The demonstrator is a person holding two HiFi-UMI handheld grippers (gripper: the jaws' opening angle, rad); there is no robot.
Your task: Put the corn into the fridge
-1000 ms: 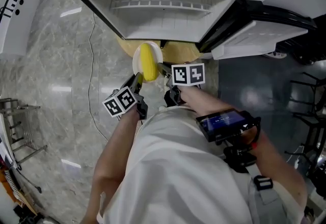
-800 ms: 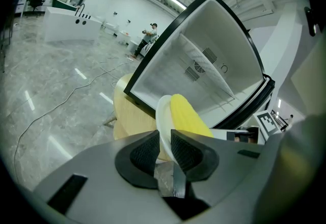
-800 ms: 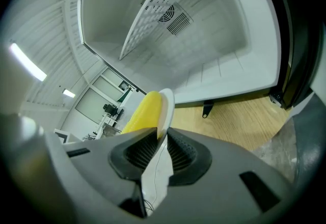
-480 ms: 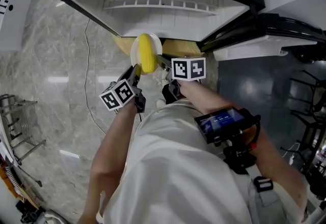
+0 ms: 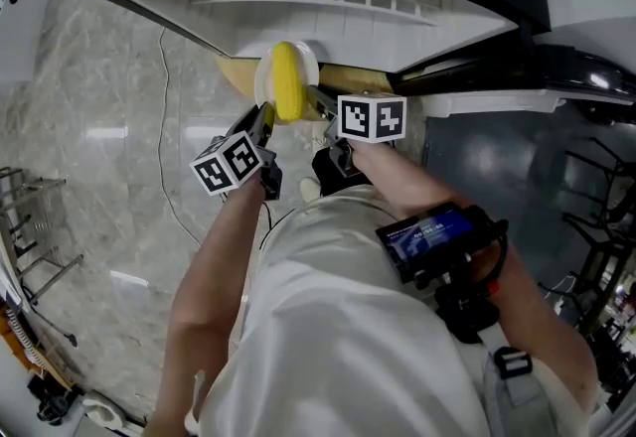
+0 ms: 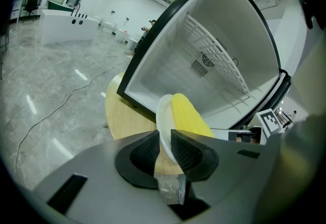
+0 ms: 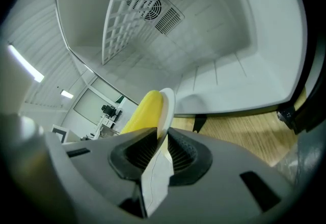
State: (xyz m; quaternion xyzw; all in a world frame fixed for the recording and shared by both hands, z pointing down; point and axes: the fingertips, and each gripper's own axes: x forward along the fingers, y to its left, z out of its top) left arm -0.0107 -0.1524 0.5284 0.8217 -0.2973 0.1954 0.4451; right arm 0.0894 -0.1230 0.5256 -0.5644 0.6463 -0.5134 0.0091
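Corn (image 5: 286, 79) lies on a small white plate (image 5: 261, 92), which is held just in front of the open fridge (image 5: 318, 18), above the edge of the wooden stand (image 5: 235, 77). The left gripper (image 5: 264, 119) pinches the plate's rim on 1 side and the right gripper (image 5: 320, 105) pinches the opposite rim, both with jaws narrow on the thin edge. The 2 grips likely share the load, keeping the plate steady so the loose cob cannot roll off before it reaches the white compartment.
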